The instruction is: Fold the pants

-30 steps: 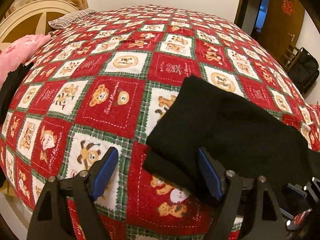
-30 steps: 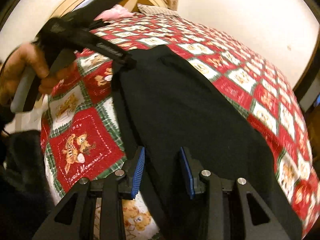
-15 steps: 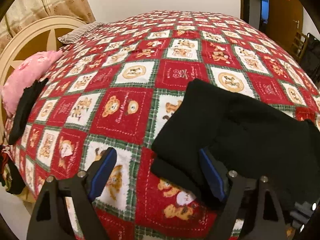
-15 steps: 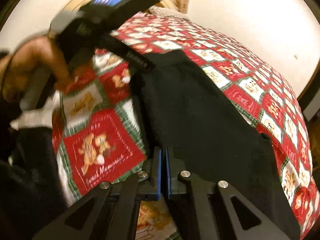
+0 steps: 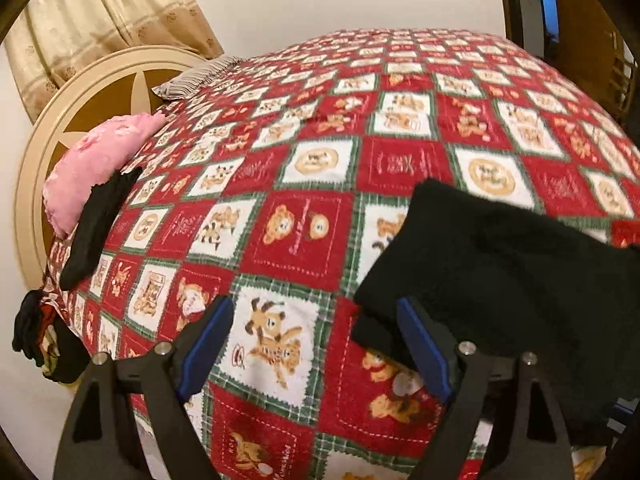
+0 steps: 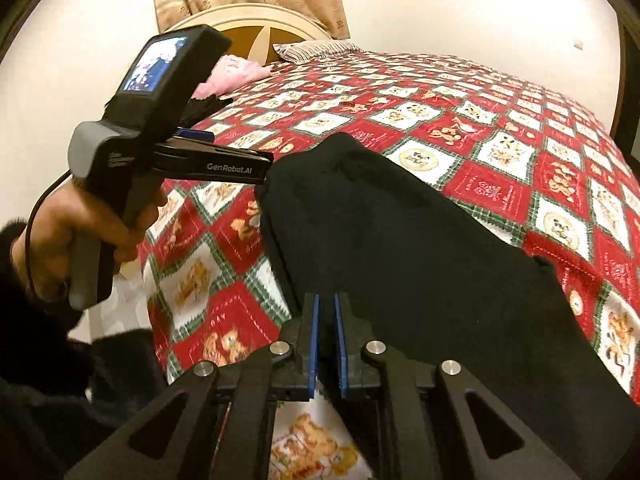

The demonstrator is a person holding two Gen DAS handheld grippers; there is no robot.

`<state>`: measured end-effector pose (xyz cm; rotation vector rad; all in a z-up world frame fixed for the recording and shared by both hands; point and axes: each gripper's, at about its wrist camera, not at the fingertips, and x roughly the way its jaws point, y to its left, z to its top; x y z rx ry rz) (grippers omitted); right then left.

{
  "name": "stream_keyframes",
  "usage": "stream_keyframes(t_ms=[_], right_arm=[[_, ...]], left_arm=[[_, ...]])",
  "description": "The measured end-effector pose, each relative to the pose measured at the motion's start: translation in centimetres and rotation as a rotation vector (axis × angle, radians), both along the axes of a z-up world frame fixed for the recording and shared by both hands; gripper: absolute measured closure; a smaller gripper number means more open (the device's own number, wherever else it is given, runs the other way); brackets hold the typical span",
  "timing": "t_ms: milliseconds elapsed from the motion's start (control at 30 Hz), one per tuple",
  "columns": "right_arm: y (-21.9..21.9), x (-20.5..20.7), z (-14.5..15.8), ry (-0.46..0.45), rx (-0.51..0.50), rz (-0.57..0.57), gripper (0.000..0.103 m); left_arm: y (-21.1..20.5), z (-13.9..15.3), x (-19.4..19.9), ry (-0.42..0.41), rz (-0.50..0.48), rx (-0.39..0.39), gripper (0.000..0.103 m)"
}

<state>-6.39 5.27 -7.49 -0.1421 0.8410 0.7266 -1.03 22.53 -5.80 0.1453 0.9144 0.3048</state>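
Left wrist view: left gripper (image 5: 316,344) jaws apart, empty; black pants (image 5: 512,280) at lower right, corner beside its right finger. Right wrist view: right gripper (image 6: 325,344) jaws together at pants' (image 6: 400,240) near edge, any cloth pinched is not discernible; long axis runs upper left to lower right

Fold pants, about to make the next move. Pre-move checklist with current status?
1. Right gripper shut: ok.
2. Pants edge pinched between the right gripper's pads: cannot tell, the narrow gap is dark.
3. Left gripper open: ok.
4. Left gripper straddling the pants: not ok, only one finger overlaps the near corner and the bedspread shows between its pads.
5. Pants lying flat, no big bunching: ok.
6. Pink pillow well apart from the pants: ok.
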Motion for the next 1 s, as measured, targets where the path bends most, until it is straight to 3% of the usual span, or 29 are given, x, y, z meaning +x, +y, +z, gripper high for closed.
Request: stream_keyframes(t_ms=[133,267,367,600,800,933,967,1000], right_arm=[[0.1,0.3,0.3,0.061,0.082,0.022,0.095],[-0.1,0.4,0.4,0.042,0.073,-0.010,0.095],[-0.8,1.4,-0.8,0.083,0.060,-0.080,0.095],[0.8,1.4,-3.1,0.163,0.047,-0.027,0.095],[-1.9,1.2,-0.6,0.156,0.172,-0.068,0.095],[-7.7,1.0,2.3,0.113,0.262,-0.250,0.094],[-9.4,0.8,2.9,0.105,0.278,-0.304,0.085],[-10.6,0.6,3.3,0.100,0.291,-0.341,0.067]], left_arm=[[-0.6,0.8,0.3,-0.023,-0.026,-0.013,0.016],[-1.3,0.9,1.2,-0.032,-0.047,-0.038,0.016],[-2.2,0.8,1.9,-0.046,-0.071,-0.044,0.016],[-3.1,-1.9,3.0,-0.007,-0.055,0.067,0.016],[-1.5,-1.8,2.1,0.010,0.000,0.072,0.016],[-2.5,0.2,1.8,-0.024,-0.014,0.042,0.016],[-2.8,0.5,1.8,-0.032,-0.024,0.036,0.016],[-3.6,1.1,1.9,-0.048,-0.042,0.029,0.016]])
